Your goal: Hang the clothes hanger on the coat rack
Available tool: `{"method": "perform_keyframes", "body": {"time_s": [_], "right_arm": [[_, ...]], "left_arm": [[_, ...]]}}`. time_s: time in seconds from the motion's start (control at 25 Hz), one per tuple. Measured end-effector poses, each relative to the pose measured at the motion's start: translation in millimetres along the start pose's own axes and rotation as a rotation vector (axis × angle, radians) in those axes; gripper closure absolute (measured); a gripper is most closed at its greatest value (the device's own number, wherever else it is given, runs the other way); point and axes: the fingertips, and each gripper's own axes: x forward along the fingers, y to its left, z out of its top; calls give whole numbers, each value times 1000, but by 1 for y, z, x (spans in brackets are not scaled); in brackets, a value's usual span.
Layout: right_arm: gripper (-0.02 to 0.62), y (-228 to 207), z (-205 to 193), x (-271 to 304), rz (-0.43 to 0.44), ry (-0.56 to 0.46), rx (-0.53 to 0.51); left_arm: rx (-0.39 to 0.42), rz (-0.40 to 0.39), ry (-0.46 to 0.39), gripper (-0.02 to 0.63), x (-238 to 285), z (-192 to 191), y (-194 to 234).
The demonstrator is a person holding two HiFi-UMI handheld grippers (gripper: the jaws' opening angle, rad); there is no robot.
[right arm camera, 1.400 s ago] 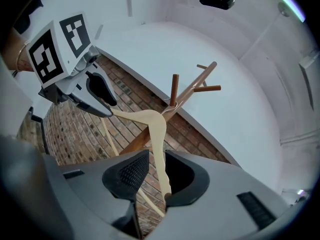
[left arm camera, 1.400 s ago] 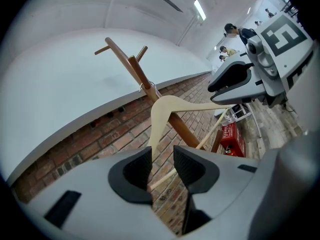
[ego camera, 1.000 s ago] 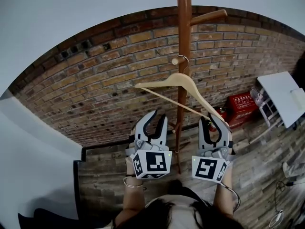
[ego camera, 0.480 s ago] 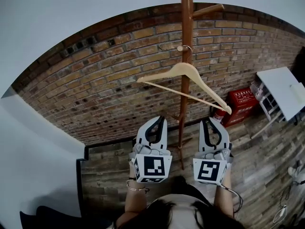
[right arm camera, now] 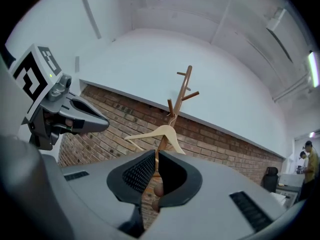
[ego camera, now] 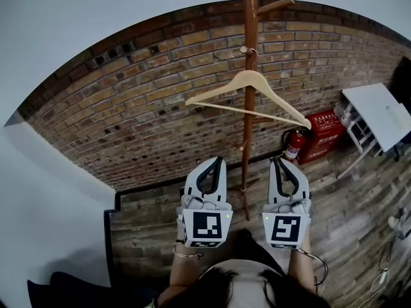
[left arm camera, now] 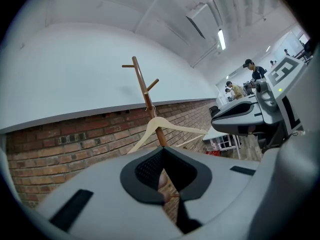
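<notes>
A pale wooden hanger (ego camera: 257, 85) hangs by its wire hook from a low peg (ego camera: 245, 49) of the brown wooden coat rack (ego camera: 248, 140) in front of the brick wall. Nothing holds it. Both grippers are level, side by side, below and short of the hanger, one on each side of the pole. My left gripper (ego camera: 216, 162) has just been closing and is shut with nothing between its jaws. My right gripper (ego camera: 282, 162) is shut and empty too. Each gripper view looks over its closed jaws at the hanger (left arm camera: 160, 126) (right arm camera: 162, 132) and the rack (left arm camera: 145, 89) (right arm camera: 182, 91).
A red box (ego camera: 324, 135) and a fire extinguisher (ego camera: 295, 145) stand at the wall's foot right of the rack. A white table (ego camera: 379, 114) is at the right. Cables (ego camera: 385, 262) lie on the wood floor. People (left arm camera: 255, 71) stand far off in the left gripper view.
Both grippers have drawn back from the hanger. The left jaws have gone from open to shut. The hanger, tilted low at its right end before, now hangs more level on the peg.
</notes>
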Motion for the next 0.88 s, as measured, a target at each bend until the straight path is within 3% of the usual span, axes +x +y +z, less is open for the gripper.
{"method": "perform_keyframes", "body": {"time_s": [0.48, 0.88], "right_arm": [[549, 26, 9, -49, 20, 6, 38], [549, 41, 18, -89, 14, -24, 19]], "left_arm": [[-60, -40, -45, 597, -54, 18, -15], [-47, -51, -42, 595, -96, 19, -33]]}}
